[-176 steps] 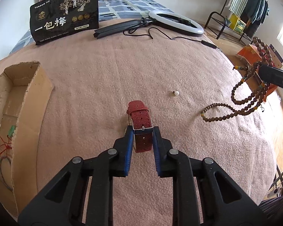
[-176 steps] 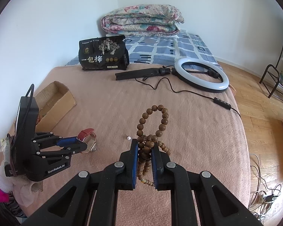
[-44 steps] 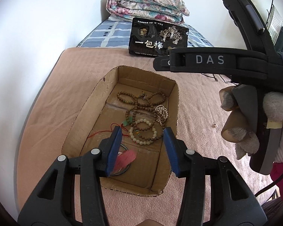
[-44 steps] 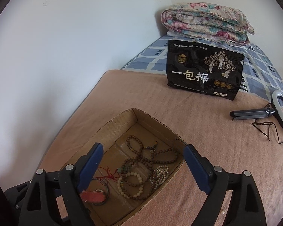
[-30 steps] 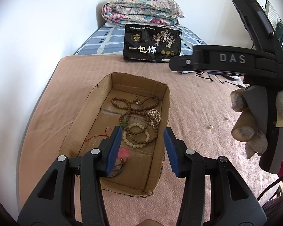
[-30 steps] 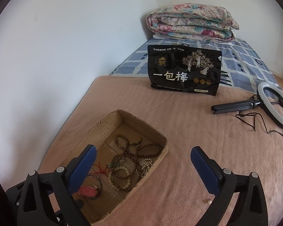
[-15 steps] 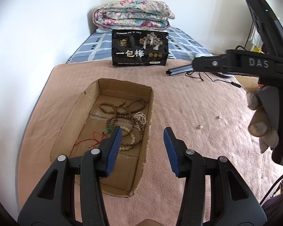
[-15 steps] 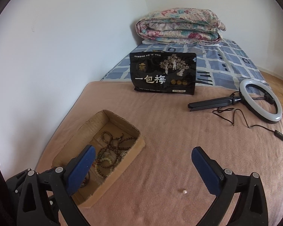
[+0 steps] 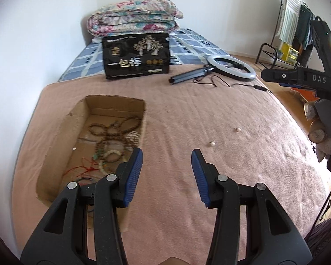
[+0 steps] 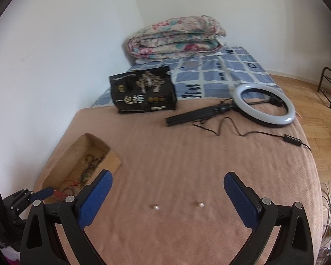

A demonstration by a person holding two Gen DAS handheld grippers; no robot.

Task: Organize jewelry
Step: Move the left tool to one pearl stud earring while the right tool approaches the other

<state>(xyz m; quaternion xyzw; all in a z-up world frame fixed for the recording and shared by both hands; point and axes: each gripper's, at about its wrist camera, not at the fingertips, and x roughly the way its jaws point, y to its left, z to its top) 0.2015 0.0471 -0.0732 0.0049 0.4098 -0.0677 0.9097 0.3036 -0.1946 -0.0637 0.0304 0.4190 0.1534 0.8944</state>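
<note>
Both tongs were empty and spread. The left tongs (image 9: 166,172) hung with their blue ribbed pads parted over the pink blanket (image 9: 187,114), just right of the cardboard box (image 9: 61,137) in the lower left of the left wrist view. The right tongs (image 10: 165,195) stood wider still, and the two small pale beads (image 10: 156,207) lay on the blanket between their pads, low in the centre of the right wrist view.

The box already held the gathered jewelry (image 9: 112,141): strands of brown wooden beads, a ring of paler cream beads and a thin red cord, all tangled on the flat cardboard floor. The two loose beads looked like the only pieces left outside it.

Picking them up would probably call for care. They were tiny, round and smooth, so they could roll or sink into the soft, ribbed pile. It would seem best to bring the pads down on either side of one bead, close slowly and take one at a time, then carry it over the box's open top before letting go.

At the top of both views lay a glossy black bag (image 10: 143,93), a folded floral quilt (image 10: 176,37) and a white ring light (image 10: 264,103) with its black cable.
</note>
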